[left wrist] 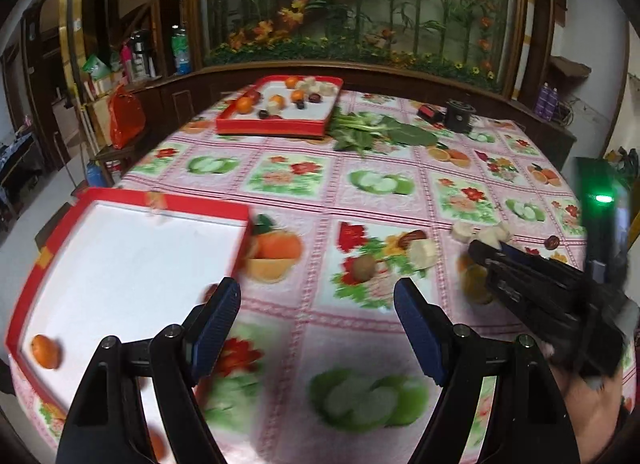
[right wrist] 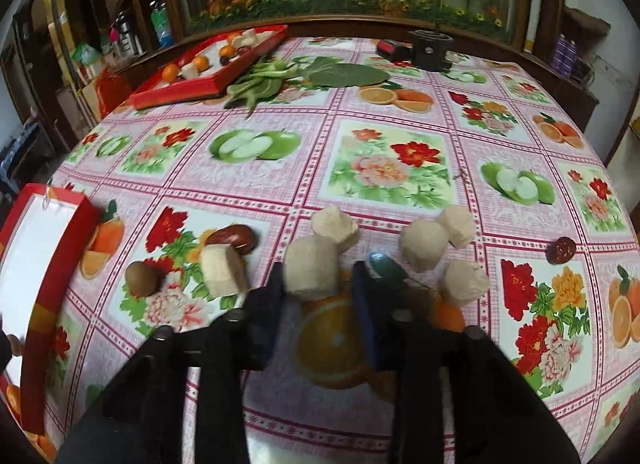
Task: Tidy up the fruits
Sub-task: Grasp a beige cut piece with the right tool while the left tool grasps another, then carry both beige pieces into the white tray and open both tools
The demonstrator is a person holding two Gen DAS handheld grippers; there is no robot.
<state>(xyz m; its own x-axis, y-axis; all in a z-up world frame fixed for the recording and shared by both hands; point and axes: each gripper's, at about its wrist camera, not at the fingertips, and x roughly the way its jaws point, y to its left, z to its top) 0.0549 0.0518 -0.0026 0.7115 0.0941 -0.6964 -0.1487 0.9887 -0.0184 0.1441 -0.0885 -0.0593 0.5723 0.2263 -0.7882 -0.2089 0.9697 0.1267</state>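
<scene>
My right gripper [right wrist: 318, 280] is shut on a white peeled fruit chunk [right wrist: 310, 268] that rests on the flowered tablecloth; in the left wrist view the right gripper [left wrist: 486, 250] shows at the right edge. Several more white chunks [right wrist: 424, 244] lie around it, plus a red date [right wrist: 234, 238] and a brown round fruit [right wrist: 140, 278]. My left gripper [left wrist: 316, 292] is open with nothing between its fingers, just right of the near red tray [left wrist: 160, 198]. An orange [left wrist: 46, 350] lies in that tray's near left corner.
A second red tray [left wrist: 276, 126] with oranges, white chunks and dates stands at the far side. Leafy greens [left wrist: 372, 134] and a black device [left wrist: 460, 114] lie beside it. A dark date [right wrist: 562, 250] sits alone at the right. A person's hand [left wrist: 592, 404] holds the right gripper.
</scene>
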